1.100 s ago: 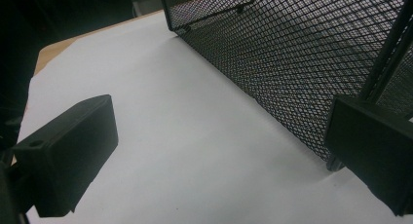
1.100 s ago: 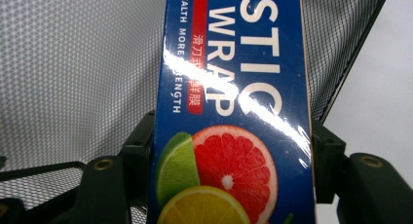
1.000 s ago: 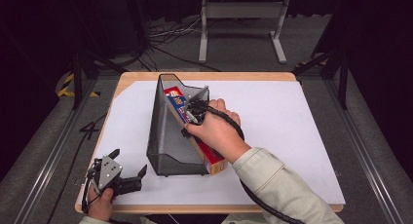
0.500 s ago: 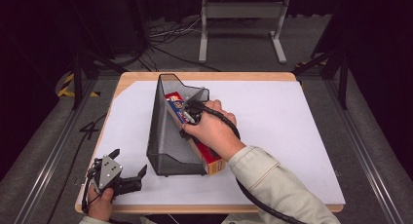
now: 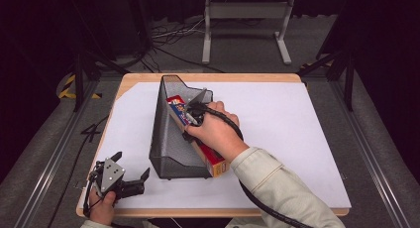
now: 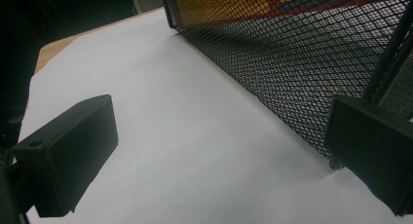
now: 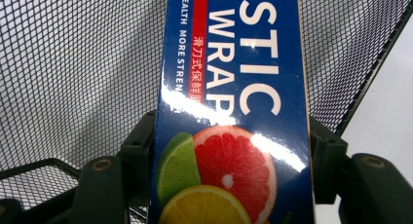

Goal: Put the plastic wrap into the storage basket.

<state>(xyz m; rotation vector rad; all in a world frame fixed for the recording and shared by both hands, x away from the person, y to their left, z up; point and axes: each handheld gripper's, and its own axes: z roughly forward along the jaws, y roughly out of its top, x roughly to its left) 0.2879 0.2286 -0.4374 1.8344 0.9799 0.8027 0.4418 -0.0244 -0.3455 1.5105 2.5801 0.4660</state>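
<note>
Barely anything has shifted since a second ago: the right hand has eased a touch along the box, while the left one has stayed where it was at the near left corner.

Starting at the left, the left gripper rests on the white sheet that covers the wooden table, held by a hand at the table's near edge. Its jaws stand wide apart with nothing between them (in the left gripper view one jaw sits just beside the near corner of the rack, and I cannot tell if it touches).

Next comes the black mesh file rack, standing upright near the middle of the sheet, its tall end away from the person. Inside it lies the plastic wrap box, a long carton slanting from the rack's far end down to its low near end, where its red and yellow end pokes out.

Over it is the right gripper, clamped across the box's width, one jaw pressed against each long edge. The right gripper view shows the blue face with citrus fruit between the jaws and mesh behind. A black cable trails back along the pale sleeve.
</note>
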